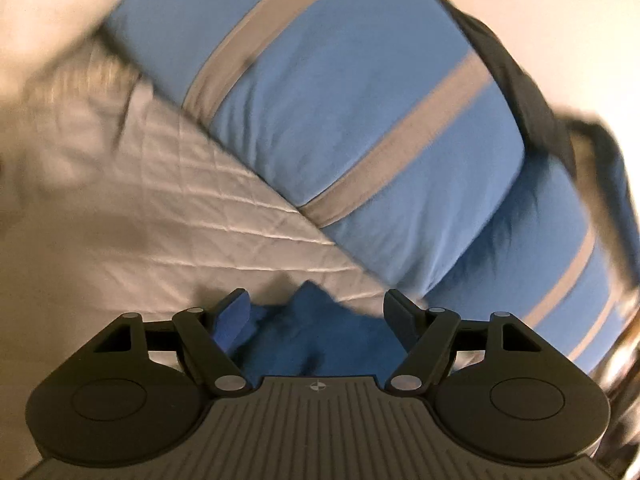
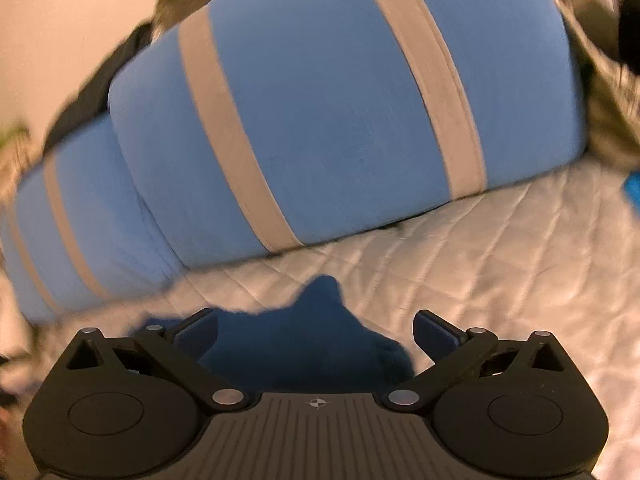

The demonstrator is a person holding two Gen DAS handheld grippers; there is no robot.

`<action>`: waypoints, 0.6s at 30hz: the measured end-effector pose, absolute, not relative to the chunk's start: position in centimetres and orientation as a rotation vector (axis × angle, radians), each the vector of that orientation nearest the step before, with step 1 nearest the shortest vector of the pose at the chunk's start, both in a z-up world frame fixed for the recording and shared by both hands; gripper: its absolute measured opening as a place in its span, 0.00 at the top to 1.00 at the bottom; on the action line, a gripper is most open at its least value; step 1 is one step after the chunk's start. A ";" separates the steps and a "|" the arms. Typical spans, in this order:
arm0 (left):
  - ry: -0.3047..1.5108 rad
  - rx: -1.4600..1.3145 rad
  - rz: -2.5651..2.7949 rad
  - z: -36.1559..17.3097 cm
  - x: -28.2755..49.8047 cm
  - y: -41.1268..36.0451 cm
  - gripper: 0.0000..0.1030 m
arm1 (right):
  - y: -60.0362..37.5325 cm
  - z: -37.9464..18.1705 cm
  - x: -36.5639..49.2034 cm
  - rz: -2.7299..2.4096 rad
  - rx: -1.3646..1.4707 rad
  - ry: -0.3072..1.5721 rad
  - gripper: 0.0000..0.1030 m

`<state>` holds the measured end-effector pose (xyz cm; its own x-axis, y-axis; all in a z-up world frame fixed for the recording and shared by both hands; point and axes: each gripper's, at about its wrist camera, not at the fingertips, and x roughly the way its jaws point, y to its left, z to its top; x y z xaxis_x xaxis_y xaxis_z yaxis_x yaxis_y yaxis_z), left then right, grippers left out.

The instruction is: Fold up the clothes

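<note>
Both your left tool (image 1: 316,308) and right tool (image 2: 316,330) gape over the dark blue cloth garment (image 2: 320,344), gripping nothing; next, pinch an edge.

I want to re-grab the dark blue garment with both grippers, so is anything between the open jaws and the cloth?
Nothing visible. The dark blue garment lies on the quilted bedspread directly beneath the open left gripper and right gripper. The striped pillows sit farther back, off that path.

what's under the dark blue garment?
The dark blue garment lies on the white quilted bedspread, which shows around its far edges. Behind it sit light blue striped pillows. The part under the cloth and the gripper body is hidden.
</note>
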<state>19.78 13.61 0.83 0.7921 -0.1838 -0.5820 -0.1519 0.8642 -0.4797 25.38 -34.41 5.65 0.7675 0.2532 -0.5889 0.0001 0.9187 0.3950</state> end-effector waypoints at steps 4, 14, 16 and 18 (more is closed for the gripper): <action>0.667 -0.344 -0.024 2.1 16.7 11.2 0.28 | -32.6 7.0 22.6 0.061 0.197 0.703 0.00; 0.673 -0.116 -0.053 3.3 9.2 6.7 0.28 | -28.8 9.8 16.0 0.029 0.006 0.699 0.00; 0.659 -0.076 -0.059 3.4 7.9 5.9 0.28 | -28.3 10.1 15.0 0.017 -0.033 0.697 0.00; 0.657 -0.051 -0.066 3.3 6.8 5.3 0.28 | -28.1 10.2 14.3 0.009 -0.051 0.701 0.00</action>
<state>6.77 5.26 3.30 0.7896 -0.0776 -0.6087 0.0454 0.9966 -0.0682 14.25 -28.10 10.21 0.7643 -0.0088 -0.6448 -0.0258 0.9987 -0.0443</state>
